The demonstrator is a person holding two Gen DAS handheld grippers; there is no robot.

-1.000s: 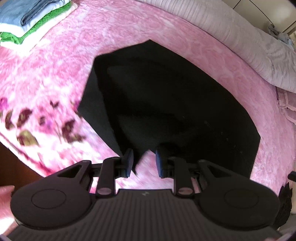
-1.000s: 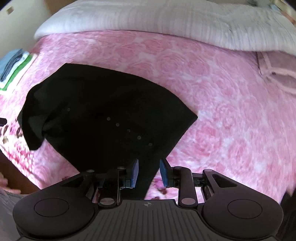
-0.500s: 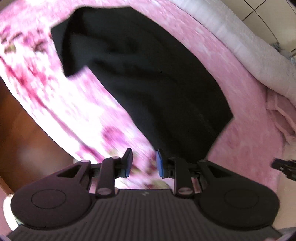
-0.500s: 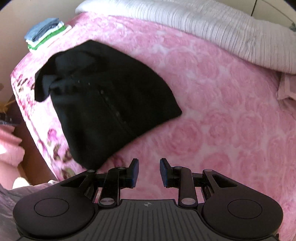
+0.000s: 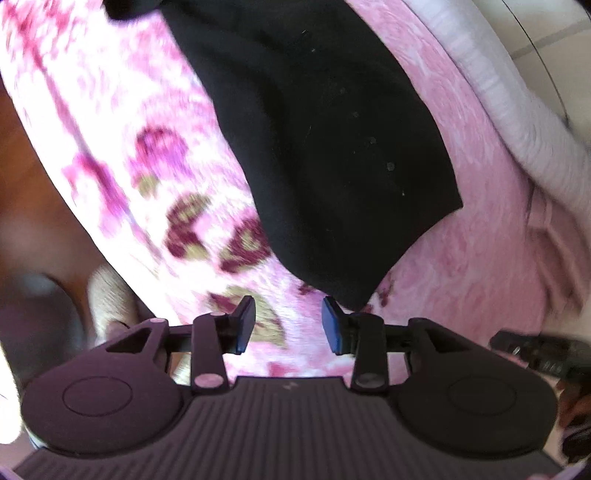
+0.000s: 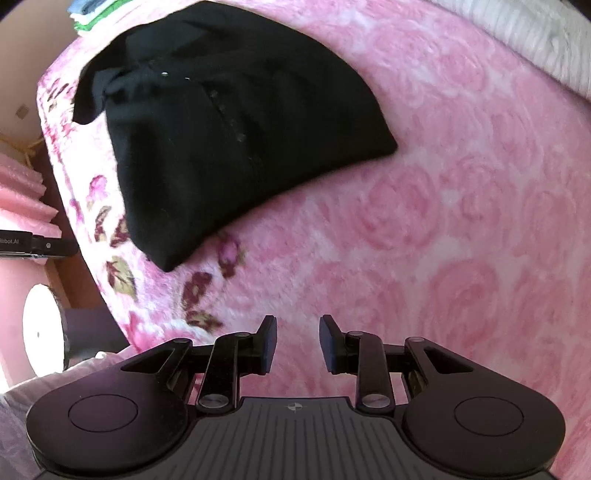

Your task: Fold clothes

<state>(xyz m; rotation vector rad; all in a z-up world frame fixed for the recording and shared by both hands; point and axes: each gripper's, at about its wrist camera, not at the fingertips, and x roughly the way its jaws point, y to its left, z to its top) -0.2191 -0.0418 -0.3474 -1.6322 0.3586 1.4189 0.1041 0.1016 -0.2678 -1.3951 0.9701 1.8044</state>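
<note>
The left gripper (image 5: pixel 288 325) has its jaws spread apart with nothing between them, hanging over the flowered border of the pink bedspread (image 5: pixel 461 236), and its right fingertip (image 5: pixel 331 325) sits just beside the lowest corner of the black button-front garment (image 5: pixel 332 155). The right gripper (image 6: pixel 297 345) is likewise parted and empty, above bare rose-patterned bedspread (image 6: pixel 443 240), well apart from the garment (image 6: pixel 229 129). That garment lies flat near the bed's side edge, folded into a broad wedge. Only the right wrist view takes in its bunched far end (image 6: pixel 110 85) near the bed's corner, the stack of folded clothes (image 6: pixel 92 14) beyond it, and pink foam sheets (image 6: pixel 22 192) off the bed; only the left view shows the row of small buttons (image 5: pixel 371 140) sharply, though its surroundings are blurred. A pale quilt (image 6: pixel 535 33) runs along the far side. Wide uncovered bedspread stretches to the garment's right; to its left, the bed edge drops away close by.
</note>
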